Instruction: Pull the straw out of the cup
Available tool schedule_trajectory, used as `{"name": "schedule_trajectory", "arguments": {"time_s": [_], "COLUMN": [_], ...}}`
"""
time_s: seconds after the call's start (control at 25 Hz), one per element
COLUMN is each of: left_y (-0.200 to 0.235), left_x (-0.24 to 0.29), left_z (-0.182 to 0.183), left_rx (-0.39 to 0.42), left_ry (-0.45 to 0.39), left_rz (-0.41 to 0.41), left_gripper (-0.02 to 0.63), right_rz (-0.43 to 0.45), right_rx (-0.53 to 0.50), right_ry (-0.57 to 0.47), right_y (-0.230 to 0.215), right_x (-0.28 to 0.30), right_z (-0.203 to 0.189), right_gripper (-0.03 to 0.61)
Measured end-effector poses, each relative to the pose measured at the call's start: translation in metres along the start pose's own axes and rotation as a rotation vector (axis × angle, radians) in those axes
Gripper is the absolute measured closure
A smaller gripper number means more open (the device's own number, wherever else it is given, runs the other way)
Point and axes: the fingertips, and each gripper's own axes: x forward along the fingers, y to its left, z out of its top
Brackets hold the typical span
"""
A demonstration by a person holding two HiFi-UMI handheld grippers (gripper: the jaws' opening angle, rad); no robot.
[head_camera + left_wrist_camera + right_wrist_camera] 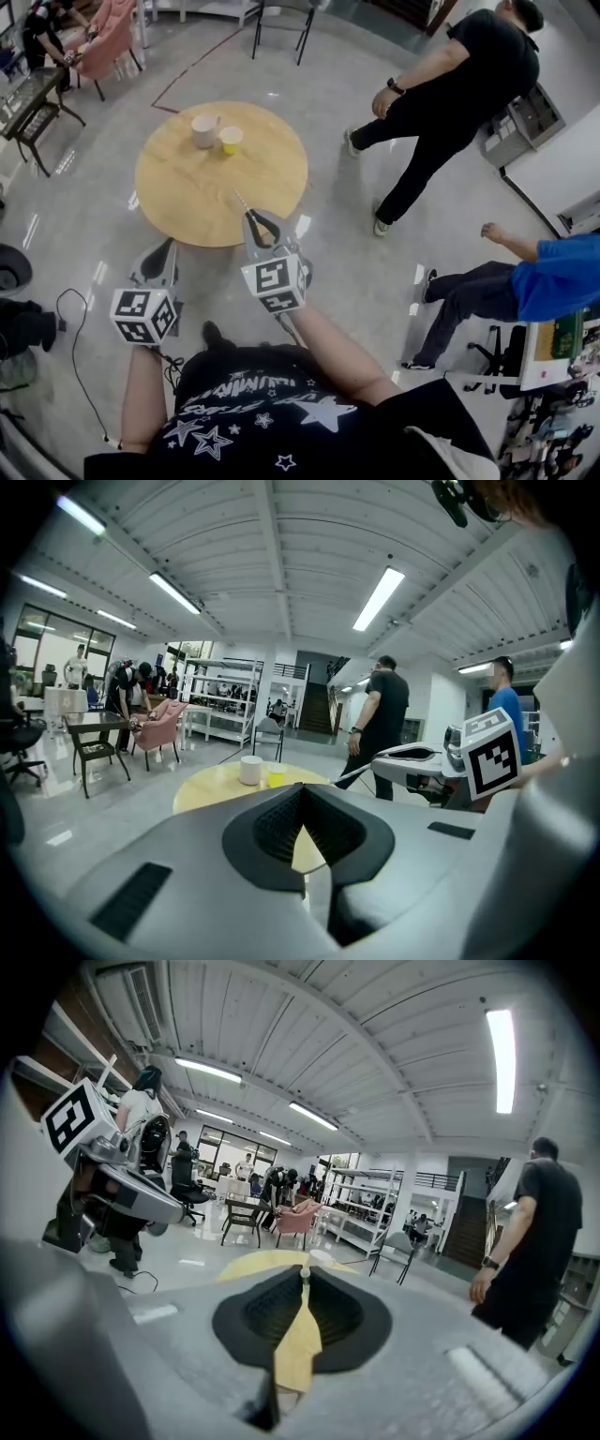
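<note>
Two cups are sitting near the table's [192, 202] far edge — a white cup [203, 129], a yellow cup [231, 140]. The right gripper [252, 218] is clamping one straw [241, 200] — the left gripper's [168, 247] jaws are pressing together, empty.

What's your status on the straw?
Left gripper shut, empty. Right gripper shut on thin white straw. Straw clear of white cup and yellow cup on round wooden table. Nothing blocking.

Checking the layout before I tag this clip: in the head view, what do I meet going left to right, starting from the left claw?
From the left: left claw → white cup → yellow cup → right claw → person in black → person in blue.
</note>
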Motion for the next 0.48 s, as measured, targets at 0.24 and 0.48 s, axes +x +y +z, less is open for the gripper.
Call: {"name": "schedule_trajectory", "arguments": {"time_s": [0.24,0.48], "left_y": [-0.037,-0.075], "left_x": [-0.003,-0.009], "left_z": [-0.004,-0.006], "left_rx": [0.005,0.018], "left_ry": [-0.002,-0.019], "left_rz": [0.008,0.017], "left_gripper": [0.609,0.609], "right_rz": [0.039,0.044], "right_rx": [0.008,0.016], "right_ry": [-0.016,-0.031], "right_y": [-0.008,-0.025], "right_x": [-0.032,-0.065], "right_z": [-0.009,-0.019], "right_gripper": [0.557,0.557]}}
